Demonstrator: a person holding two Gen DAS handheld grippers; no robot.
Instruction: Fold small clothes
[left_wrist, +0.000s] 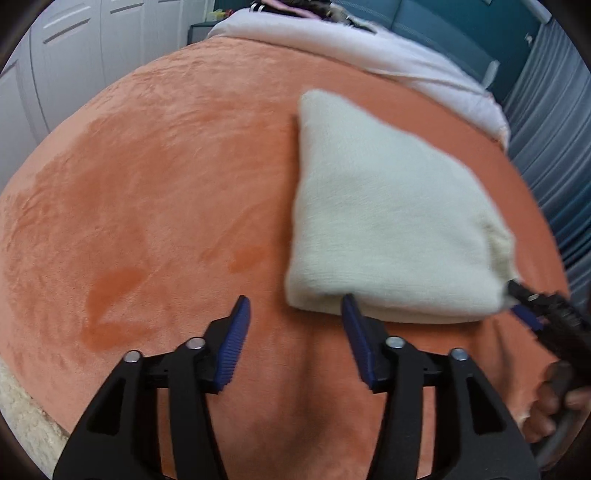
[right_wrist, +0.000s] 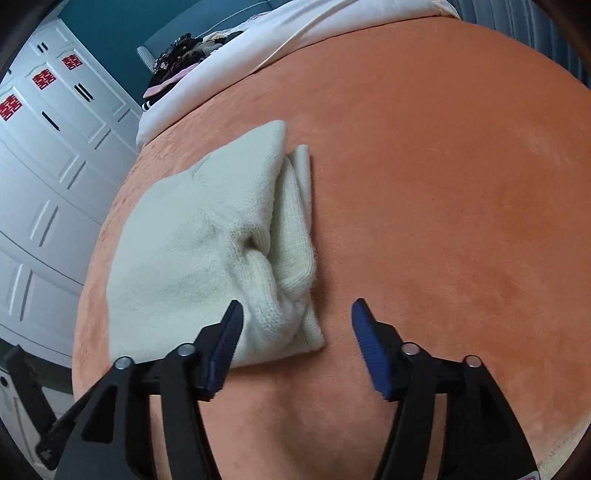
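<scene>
Near the front edge of the orange blanket (right_wrist: 443, 166), the folded cream knit garment (left_wrist: 388, 221) is lying loosely layered while the left gripper (left_wrist: 295, 314) and right gripper (right_wrist: 295, 317) are hovering half-open and empty, so a careless nudge risks unfolding it.

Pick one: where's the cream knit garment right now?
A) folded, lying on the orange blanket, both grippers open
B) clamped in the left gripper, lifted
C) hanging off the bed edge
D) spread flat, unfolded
A: the cream knit garment lies folded on the orange blanket, while the left gripper and right gripper stand open, clamping nothing.
</scene>
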